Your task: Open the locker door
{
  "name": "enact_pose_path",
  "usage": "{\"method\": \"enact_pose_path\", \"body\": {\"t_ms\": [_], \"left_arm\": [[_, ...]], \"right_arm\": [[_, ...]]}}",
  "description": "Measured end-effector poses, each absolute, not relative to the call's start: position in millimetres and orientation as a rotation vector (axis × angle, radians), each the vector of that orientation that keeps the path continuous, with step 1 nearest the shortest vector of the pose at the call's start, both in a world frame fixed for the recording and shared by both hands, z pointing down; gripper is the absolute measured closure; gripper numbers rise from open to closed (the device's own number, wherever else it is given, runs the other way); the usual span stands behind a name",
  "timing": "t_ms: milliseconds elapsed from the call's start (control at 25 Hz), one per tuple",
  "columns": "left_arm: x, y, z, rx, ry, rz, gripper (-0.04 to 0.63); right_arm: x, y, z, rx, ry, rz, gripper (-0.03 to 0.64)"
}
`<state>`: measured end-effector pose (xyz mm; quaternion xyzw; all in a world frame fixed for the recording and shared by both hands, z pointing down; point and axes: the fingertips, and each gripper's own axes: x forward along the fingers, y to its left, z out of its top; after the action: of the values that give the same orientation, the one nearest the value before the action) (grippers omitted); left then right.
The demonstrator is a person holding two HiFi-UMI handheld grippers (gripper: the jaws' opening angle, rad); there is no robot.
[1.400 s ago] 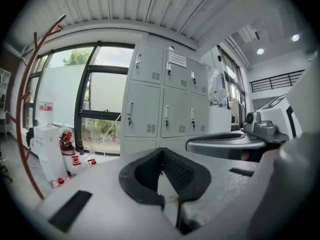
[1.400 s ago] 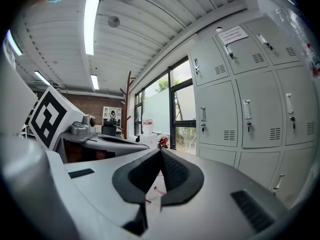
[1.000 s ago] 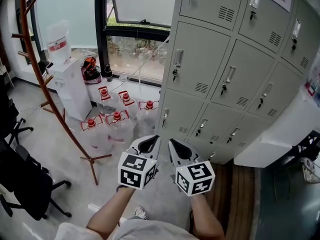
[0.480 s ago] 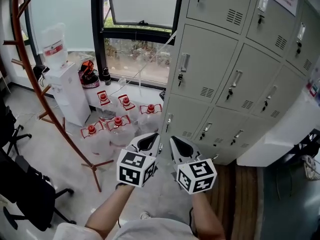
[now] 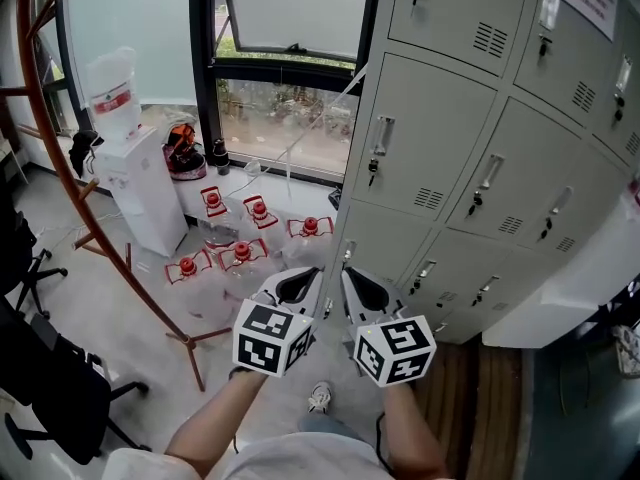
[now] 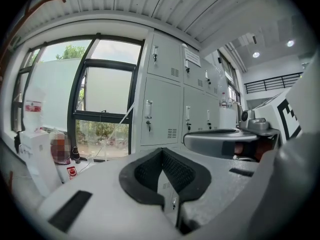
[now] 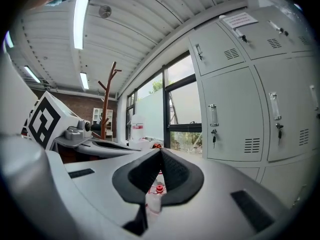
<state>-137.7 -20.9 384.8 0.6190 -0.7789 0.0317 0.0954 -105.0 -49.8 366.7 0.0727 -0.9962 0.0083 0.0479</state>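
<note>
As I hold both tools low and side by side in the head view, L gripper (image 5: 297, 286) is fully closed, pads meeting at the tips, w/ nothing gripped. R gripper (image 5: 362, 288) is likewise closed and empty, approx. level w/ its twin and just beside it, not touching. Both point toward the lockers (image 5: 560, 98), a grey bank filling the upper right, tiers of doors all closed. Nearest col., mid tier: door (image 5: 440, 133) w/ upright handle (image 5: 380, 136) at its left edge and a key hanging in the lock just below. Neither gripper touches door or handle; both sit well apart from them. Left gripper view: same door (image 6: 161, 111) ahead, above the closed jaws, handle (image 6: 148, 108) visible; R gripper's body crosses at right. Right gripper view: door (image 7: 232, 116) at right, handle (image 7: 213, 115) w/ key under it; one of the bottles (image 7: 159, 190) shows thru the gap below the pad tips. Left of lockers: window (image 5: 285, 118), dark frame; below it, bottles (image 5: 240, 253) w/ red caps clustered on the floor near the bank's corner. Dispenser (image 5: 135, 183) stands further left, jug on top. Rack (image 5: 60, 168), reddish wood, crosses the left edge; chair (image 5: 45, 373) at bottom left. Wood strip (image 5: 480, 388) runs along the locker base, lower right.
</note>
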Motion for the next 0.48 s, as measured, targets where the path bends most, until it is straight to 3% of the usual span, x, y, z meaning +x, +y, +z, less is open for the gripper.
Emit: {"method": "enact_pose_path", "body": {"t_ms": [480], "left_arm": [[-206,-112,379,1.818,-2.315,0.107,0.589]], "right_arm": [[-177,-143,354,0.184,-3.075,0.034,0.615]]}}
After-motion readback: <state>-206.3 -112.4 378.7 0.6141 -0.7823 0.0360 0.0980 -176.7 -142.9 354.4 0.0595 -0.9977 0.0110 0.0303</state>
